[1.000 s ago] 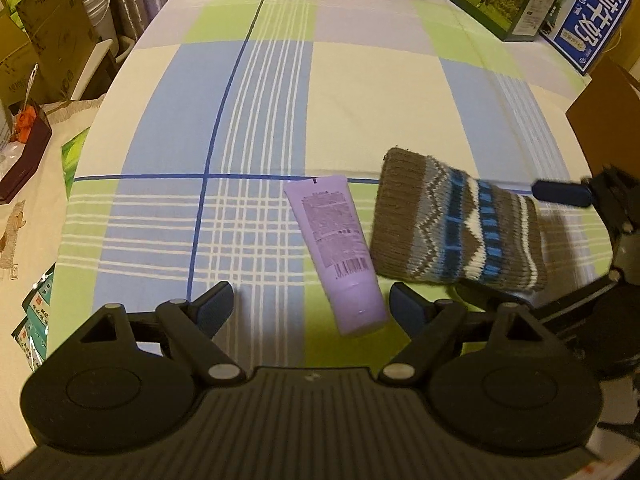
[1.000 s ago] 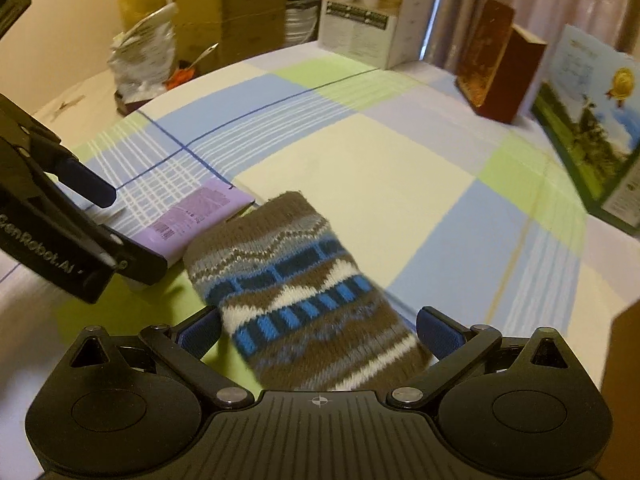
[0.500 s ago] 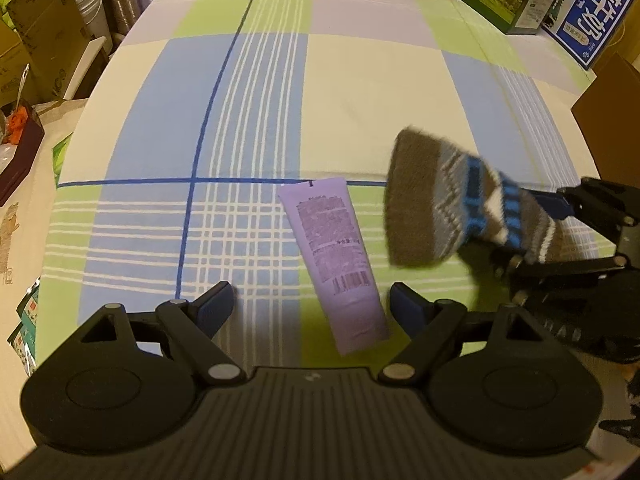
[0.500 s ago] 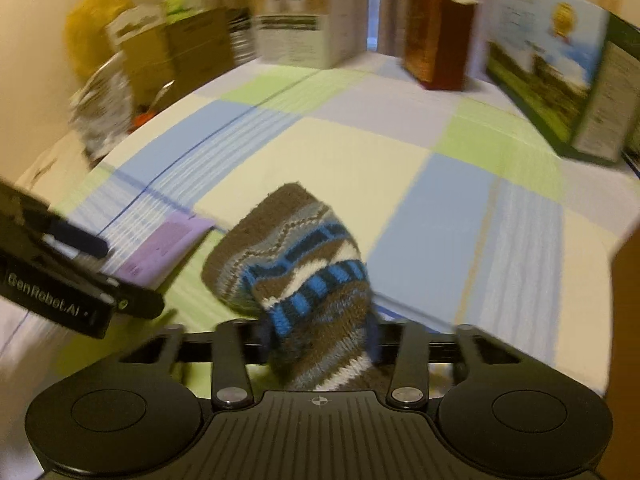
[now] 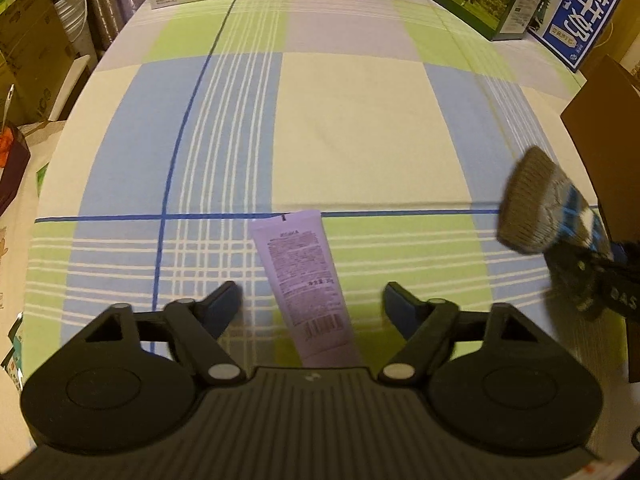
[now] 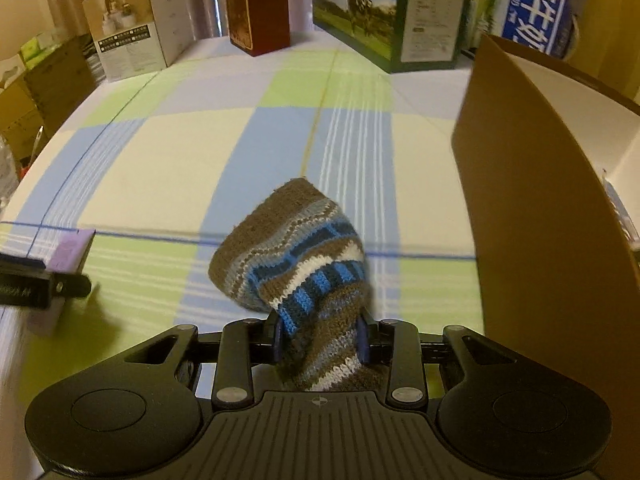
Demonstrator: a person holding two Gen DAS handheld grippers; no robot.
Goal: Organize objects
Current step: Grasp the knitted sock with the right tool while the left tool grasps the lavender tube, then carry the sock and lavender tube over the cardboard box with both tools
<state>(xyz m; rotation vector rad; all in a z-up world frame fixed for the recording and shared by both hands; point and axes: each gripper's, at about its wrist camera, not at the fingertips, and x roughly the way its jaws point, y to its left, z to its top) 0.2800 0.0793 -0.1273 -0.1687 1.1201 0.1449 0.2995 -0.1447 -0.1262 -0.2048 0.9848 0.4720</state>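
A brown, blue and white knitted pouch [image 6: 296, 256] hangs from my right gripper [image 6: 320, 338], which is shut on its lower end and holds it above the checked tablecloth. It also shows at the right edge of the left wrist view [image 5: 536, 208]. A lilac tube [image 5: 306, 284] lies flat on the cloth, its cap end between the fingers of my open left gripper [image 5: 312, 304], which is not touching it. The tube's far end shows in the right wrist view [image 6: 72, 250].
A brown cardboard box flap [image 6: 540, 200] stands just right of the pouch. At the far edge stand a white carton [image 6: 132, 36], a dark red box [image 6: 260, 8], a green cow-print box [image 6: 384, 16] and a blue milk carton [image 5: 576, 12]. Clutter lies beyond the table's left edge.
My right gripper shut on the pouch, lifted it off the cloth and carried it right, towards the cardboard box. My left gripper moved slightly forward over the tube and stayed open.
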